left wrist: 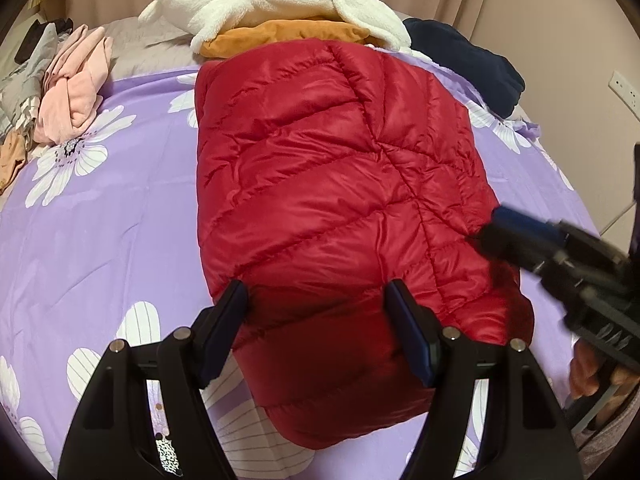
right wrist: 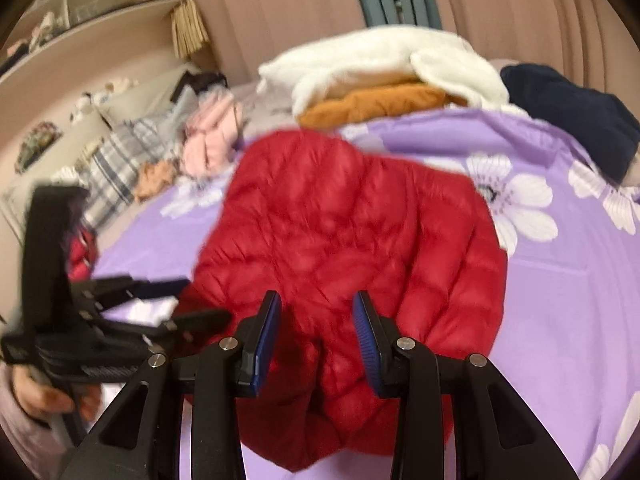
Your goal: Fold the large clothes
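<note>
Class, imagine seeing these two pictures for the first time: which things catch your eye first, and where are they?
A shiny red puffer jacket, folded into a thick bundle, fills the middle of the purple flowered bedspread. The left gripper straddles its near end, and the right gripper reaches in beside it. Beyond lies a white fleece atop an orange garment.

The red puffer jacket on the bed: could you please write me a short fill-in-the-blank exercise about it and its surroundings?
1. The red puffer jacket lies on a purple bedspread printed with white ____.
2. Beyond the jacket, a white fleece is stacked on top of a folded ____ garment.
3. To the jacket's left in the left wrist view lies a crumpled ____ garment.

Missing words: flowers; orange; pink
</note>
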{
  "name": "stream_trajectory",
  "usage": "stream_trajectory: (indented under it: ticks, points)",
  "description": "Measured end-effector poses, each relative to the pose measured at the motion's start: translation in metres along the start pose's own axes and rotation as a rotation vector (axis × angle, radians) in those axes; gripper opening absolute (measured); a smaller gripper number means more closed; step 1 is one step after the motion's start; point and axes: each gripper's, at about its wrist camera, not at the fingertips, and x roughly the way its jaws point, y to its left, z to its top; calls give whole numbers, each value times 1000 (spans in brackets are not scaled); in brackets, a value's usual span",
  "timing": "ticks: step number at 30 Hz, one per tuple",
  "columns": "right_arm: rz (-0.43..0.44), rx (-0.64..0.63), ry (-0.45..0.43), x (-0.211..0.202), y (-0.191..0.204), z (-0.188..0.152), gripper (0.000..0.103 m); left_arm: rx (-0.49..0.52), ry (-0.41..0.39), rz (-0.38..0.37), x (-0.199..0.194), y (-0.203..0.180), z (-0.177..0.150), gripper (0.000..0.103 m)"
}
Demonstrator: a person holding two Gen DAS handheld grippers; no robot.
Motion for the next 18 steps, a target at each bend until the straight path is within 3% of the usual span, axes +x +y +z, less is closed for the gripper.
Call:
stream_trajectory:
  ticks: [18]
  points:
    - [-9, 26, 43, 18, -7, -19, 39, 15, 9, 12, 13, 2, -4, 76]
